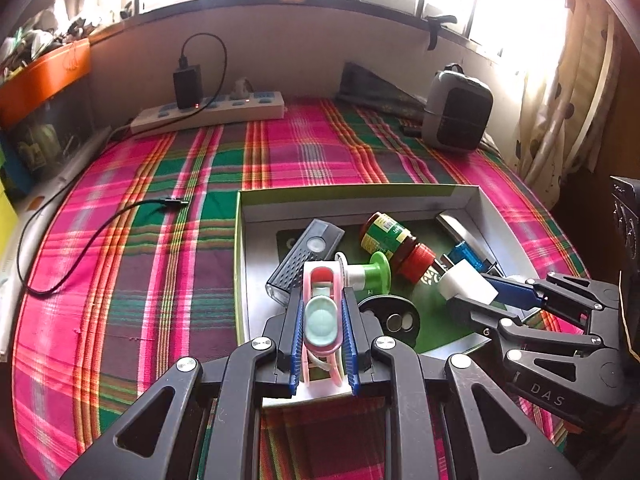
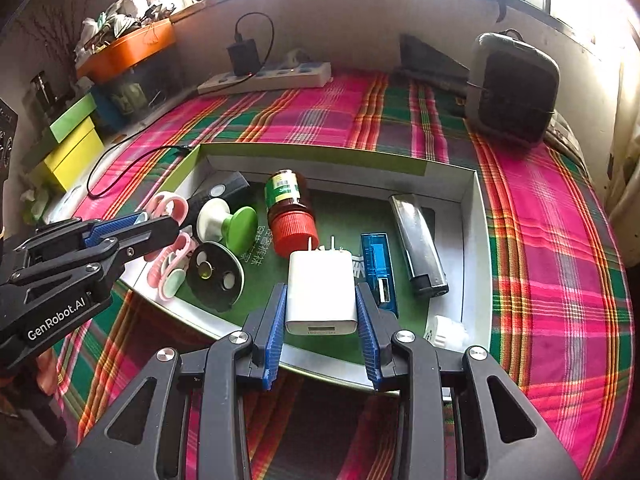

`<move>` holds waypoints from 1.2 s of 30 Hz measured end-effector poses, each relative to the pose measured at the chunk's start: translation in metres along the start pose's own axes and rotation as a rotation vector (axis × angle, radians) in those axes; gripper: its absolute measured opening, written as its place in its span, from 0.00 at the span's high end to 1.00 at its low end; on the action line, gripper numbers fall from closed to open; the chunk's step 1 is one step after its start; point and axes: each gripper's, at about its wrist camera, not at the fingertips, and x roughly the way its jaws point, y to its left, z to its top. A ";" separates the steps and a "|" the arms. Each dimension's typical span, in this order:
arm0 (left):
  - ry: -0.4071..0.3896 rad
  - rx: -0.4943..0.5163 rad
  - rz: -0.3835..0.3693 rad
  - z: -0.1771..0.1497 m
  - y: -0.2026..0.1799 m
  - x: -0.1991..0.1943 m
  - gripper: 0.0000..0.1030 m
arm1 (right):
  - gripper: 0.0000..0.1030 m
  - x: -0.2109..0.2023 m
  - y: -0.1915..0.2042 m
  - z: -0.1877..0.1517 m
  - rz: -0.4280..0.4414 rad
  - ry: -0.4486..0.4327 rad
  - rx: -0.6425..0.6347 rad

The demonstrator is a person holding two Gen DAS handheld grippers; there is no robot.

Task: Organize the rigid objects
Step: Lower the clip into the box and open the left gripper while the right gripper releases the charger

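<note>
Left gripper [image 1: 322, 320] clamps pink clip [image 1: 321, 312], seemingly above box [image 1: 360, 194] near edge.

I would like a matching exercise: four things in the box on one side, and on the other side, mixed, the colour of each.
Things:
1. charger held in the right tongs
2. bottle cap
3. spool end
4. USB stick

Colours:
a. blue
b. green
c. white
d. red

Pairs: 1-c, 2-d, 3-b, 4-a
</note>
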 end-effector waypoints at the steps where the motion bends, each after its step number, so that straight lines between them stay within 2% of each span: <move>1: 0.001 0.002 0.001 0.000 -0.001 0.001 0.83 | 0.66 0.001 0.000 0.000 0.000 0.002 0.000; 28: 0.023 0.003 -0.007 -0.003 -0.003 0.011 0.83 | 0.66 0.006 -0.001 0.002 -0.021 -0.002 -0.005; 36: 0.024 0.004 0.004 -0.003 -0.003 0.012 0.72 | 0.66 0.007 -0.001 0.002 -0.012 0.003 0.000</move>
